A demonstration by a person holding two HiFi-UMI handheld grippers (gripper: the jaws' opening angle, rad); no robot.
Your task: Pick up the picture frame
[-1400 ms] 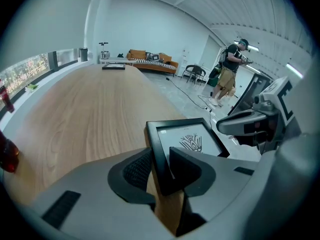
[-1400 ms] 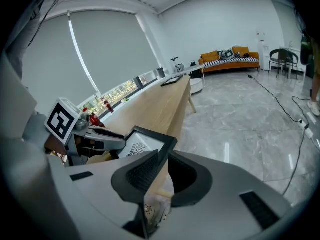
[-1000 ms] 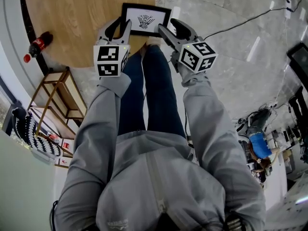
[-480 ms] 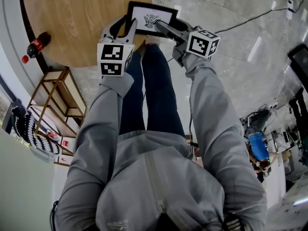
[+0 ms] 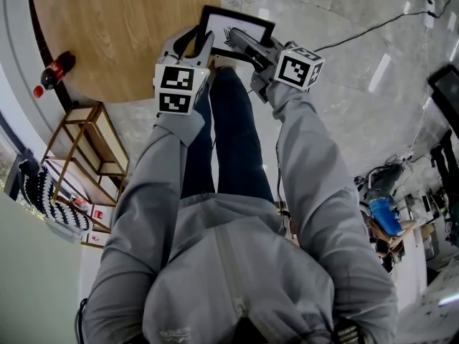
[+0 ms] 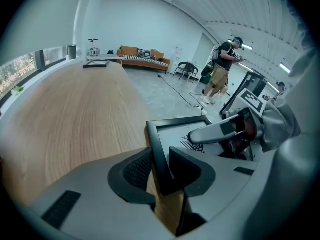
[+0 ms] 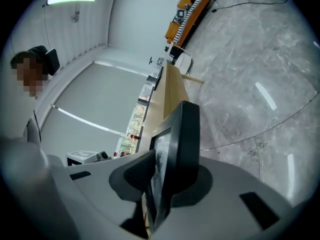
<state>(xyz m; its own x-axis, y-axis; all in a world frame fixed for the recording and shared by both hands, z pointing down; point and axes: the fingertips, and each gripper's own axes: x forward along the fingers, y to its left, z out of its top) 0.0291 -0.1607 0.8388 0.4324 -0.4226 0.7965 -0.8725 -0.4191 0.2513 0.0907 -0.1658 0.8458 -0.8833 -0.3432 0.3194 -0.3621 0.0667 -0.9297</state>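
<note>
The black picture frame (image 5: 242, 24) with a white drawing hangs over the near edge of the round wooden table (image 5: 122, 34), tilted. My left gripper (image 5: 196, 40) is shut on the frame's left side. In the left gripper view the frame's corner (image 6: 159, 149) sits pinched between the two pads. My right gripper (image 5: 242, 43) has its jaws around the frame's right side and they are closing. In the right gripper view the frame (image 7: 182, 134) stands edge-on between the pads, which touch it.
A cola bottle (image 5: 54, 67) lies by the table's left rim. A wooden shelf rack (image 5: 86, 138) stands at the left. A cable (image 5: 373, 27) runs over the marble floor. A person (image 6: 222, 66) stands far off by some equipment.
The frame has slid right and toward me, past the table's edge. Both grippers moved right with it. The right gripper rolled and its jaws narrowed onto the frame's right side.
</note>
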